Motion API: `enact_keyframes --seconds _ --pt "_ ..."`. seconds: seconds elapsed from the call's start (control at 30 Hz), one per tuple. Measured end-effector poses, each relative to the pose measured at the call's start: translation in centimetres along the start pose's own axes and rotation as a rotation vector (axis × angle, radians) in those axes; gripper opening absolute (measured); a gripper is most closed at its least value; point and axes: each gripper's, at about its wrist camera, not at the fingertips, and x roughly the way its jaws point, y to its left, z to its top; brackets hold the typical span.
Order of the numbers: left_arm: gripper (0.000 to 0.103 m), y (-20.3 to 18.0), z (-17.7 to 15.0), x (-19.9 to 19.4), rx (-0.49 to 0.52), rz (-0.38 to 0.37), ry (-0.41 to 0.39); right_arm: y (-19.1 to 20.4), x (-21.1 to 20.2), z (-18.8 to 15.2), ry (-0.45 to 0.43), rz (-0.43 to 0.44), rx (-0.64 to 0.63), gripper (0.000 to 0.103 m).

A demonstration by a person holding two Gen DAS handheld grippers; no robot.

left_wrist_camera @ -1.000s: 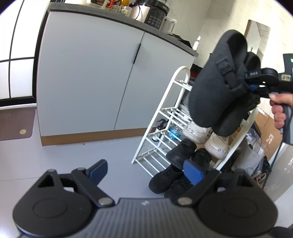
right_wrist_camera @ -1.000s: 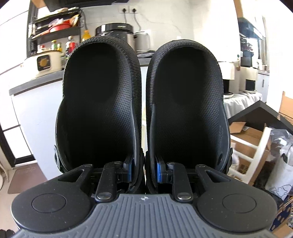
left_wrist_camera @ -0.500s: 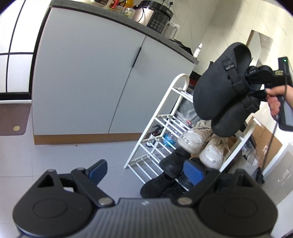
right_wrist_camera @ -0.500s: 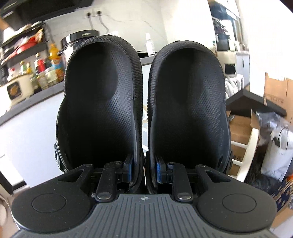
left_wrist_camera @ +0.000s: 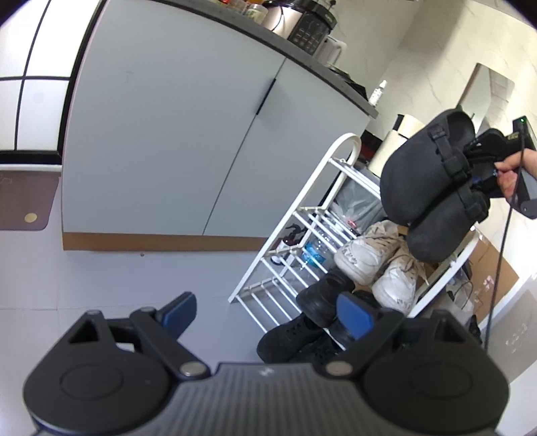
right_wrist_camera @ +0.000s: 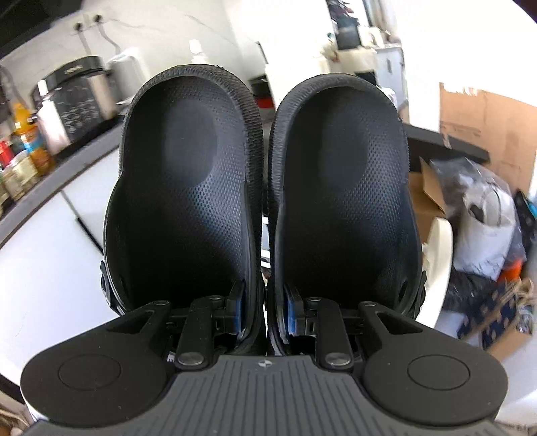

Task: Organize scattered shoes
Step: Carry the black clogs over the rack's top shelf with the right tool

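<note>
Now | black clogs [right_wrist_camera: 265, 208]: dimpled insoles, pair | right claw [right_wrist_camera: 265, 312]: pinching both | left claw [left_wrist_camera: 265, 313]: spread

clogs [left_wrist_camera: 426, 174] above rack [left_wrist_camera: 302, 234], sneakers [left_wrist_camera: 376, 265] on rack

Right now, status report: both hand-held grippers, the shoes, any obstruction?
Right hand-held gripper shut on black clog pair, held above white rack. Left hand-held gripper open, empty. White sneakers occupy the shelf below.

No readable text anywhere — the black appliance [left_wrist_camera: 310, 26] on the counter has a panel of pale marks too small to read, and the cardboard box [right_wrist_camera: 483, 134] shows no legible print.
</note>
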Motion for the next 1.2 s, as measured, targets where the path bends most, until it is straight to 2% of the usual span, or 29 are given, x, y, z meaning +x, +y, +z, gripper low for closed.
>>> enact_keyframes --seconds 0.17,0.33,0.6,0.97,1.2 --pt "0.093 -0.3 -0.1 -0.2 0.005 -0.036 -0.023 -0.7 2.0 0.8 0.047 -0.048 0.017 0.026" --pt "0.093 -0.8 -0.2 0.2 0.047 -0.037 -0.024 -1.4 3.4 2.3 0.080 -0.060 0.049 0.026" --pt "0.093 -1.2 -0.2 2.1 0.015 -0.054 0.016 -2.2 5.2 4.7 0.120 -0.095 0.137 0.026" --pt "0.093 0.1 -1.0 3.8 -0.024 -0.038 0.087 -1.9 10.4 6.2 0.159 -0.112 0.067 0.027" --pt "0.093 0.8 -1.0 4.6 -0.055 -0.030 0.105 -4.1 12.4 7.8 0.149 -0.108 0.140 0.027"
